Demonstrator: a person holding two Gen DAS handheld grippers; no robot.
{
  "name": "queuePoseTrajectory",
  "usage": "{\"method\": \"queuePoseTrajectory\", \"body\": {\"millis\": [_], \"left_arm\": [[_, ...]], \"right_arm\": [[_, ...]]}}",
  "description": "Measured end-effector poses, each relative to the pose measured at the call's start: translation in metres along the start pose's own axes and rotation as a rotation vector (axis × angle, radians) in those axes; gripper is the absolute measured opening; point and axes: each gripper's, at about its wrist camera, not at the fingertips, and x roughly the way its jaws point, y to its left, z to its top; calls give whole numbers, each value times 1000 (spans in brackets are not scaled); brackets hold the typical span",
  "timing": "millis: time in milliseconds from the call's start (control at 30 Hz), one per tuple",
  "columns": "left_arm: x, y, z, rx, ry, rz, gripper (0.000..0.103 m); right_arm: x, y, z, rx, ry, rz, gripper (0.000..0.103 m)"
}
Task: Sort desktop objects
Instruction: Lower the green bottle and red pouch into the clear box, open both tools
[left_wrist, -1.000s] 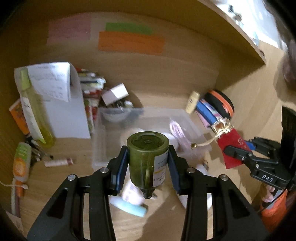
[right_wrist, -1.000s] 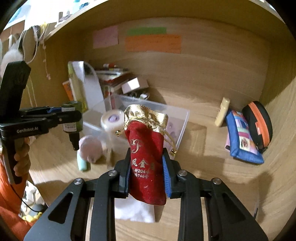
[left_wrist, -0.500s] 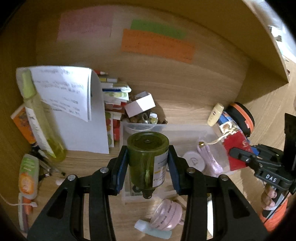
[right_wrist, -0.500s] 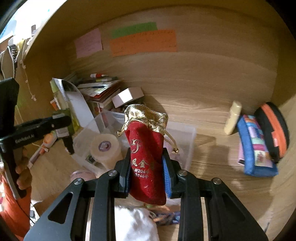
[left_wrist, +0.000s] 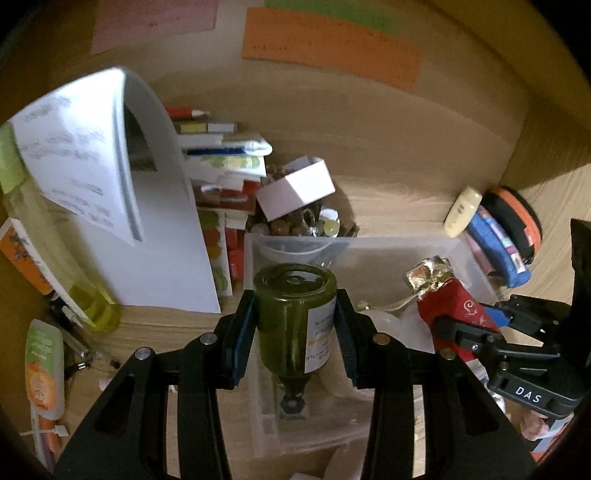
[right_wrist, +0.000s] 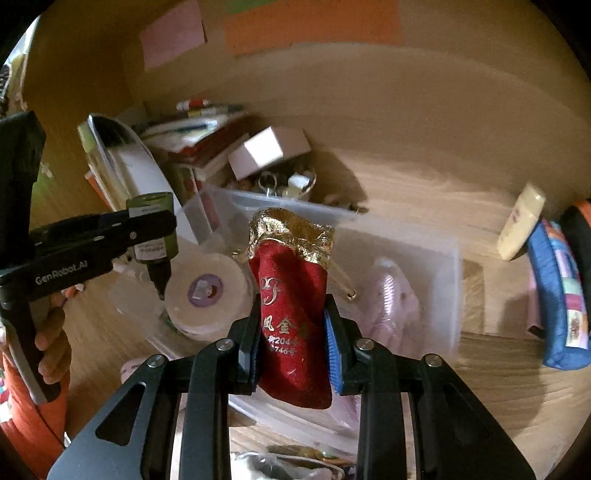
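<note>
Left tool (left_wrist: 295, 325) clamps the green bottle (left_wrist: 295, 317) cap-down, and right tool (right_wrist: 291, 328) pinches the red pouch (right_wrist: 291, 306) upright; both hang over the clear bin (right_wrist: 452, 280), probably so each can drop straight in.

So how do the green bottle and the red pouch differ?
The green bottle is hard, glossy glass with a paper label; the red pouch is soft cloth with a gold top and gold lettering. The bottle hangs upside down, the pouch upright. Each is clamped in one tool above the clear bin.
</note>
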Motion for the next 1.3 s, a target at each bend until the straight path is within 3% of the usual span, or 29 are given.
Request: {"method": "queuePoseTrajectory", "body": {"millis": [233,300,367,500,767,833,900,1300], "left_arm": [[9,-6,-4,38,18,14,41],[8,-8,-5,51,16,22,41],[9,-9,-6,58,17,25,44],[3,-12,-6,64,6,15,53],[-28,-19,-7,81,-58,36,74],[-38,-21,-9,77,-71,39,88],[-49,-22,-13,78,-86,44,91],[-82,-29,-49,114,-80,71,93]], "right_arm": [[12,3,-2,-21,33,-8,28],[14,5,-3,-36,43,-10,34],[15,8,-4,-48,51,-17,46],[9,15,-3,-79,36,-50,57],[-27,27,-5,-121,-49,-88,81],[-39,28,-7,-126,-67,-94,82],[-49,29,-10,-125,-78,-98,83],[-92,26,-48,-129,-120,-178,88]]}}
